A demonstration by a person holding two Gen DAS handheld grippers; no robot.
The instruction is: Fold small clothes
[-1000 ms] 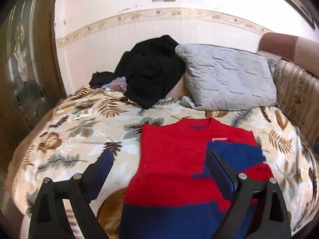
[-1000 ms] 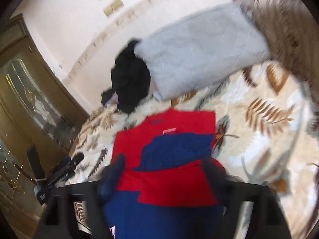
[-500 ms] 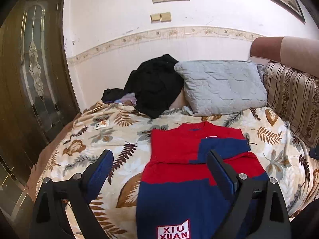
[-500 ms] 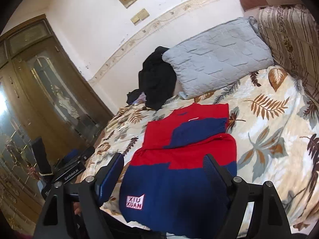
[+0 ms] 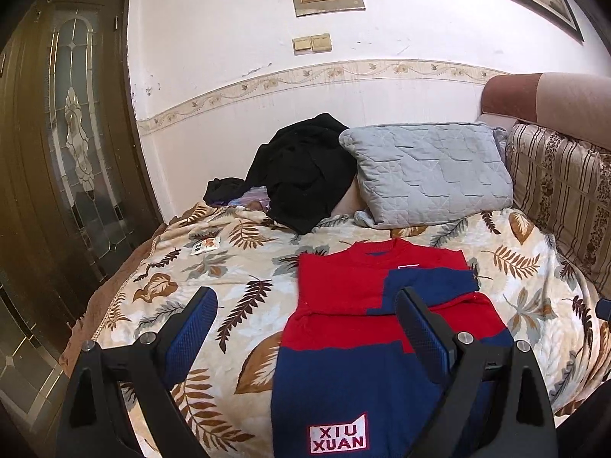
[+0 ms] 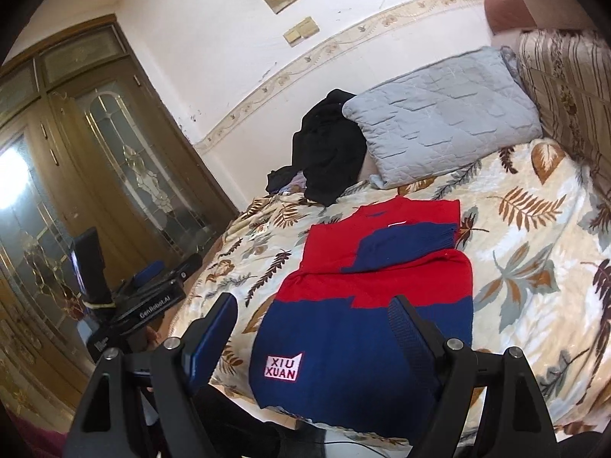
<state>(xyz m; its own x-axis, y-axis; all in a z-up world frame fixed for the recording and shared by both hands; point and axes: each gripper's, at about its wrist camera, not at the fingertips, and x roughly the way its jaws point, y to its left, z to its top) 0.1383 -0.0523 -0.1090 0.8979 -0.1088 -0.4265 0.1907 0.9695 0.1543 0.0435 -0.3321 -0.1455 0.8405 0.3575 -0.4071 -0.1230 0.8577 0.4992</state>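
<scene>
A small red and navy sweater (image 5: 385,328) is lying flat on a leaf-patterned bedspread (image 5: 214,278), filling the lower centre of both wrist views. Its white "XIU XUAN" label (image 5: 338,435) is showing near the hem at the bottom of the frame. One navy sleeve (image 5: 427,286) is lying folded across the red chest, so the folding appears to be partly done. The body looks not yet doubled over, and that is probably what remains.

The left gripper (image 5: 305,328) is hovering above the hem with its blue-padded jaws spread wide and nothing between them. The right gripper (image 6: 313,328) is doing the same, wide open and gripping nothing. Neither is touching the sweater.

Beyond the collar, toward the upper centre, a grey quilted pillow (image 5: 427,175) is leaning against the wall. Just to its left, a heap of black clothing (image 5: 305,175) is resting against it. A small printed packet (image 5: 206,245) is lying on the bedspread at mid left, well apart from the sweater. A wooden wardrobe with glass panels (image 5: 72,145) is filling the left edge. Nothing is lying on the sweater or blocking the grippers.
</scene>
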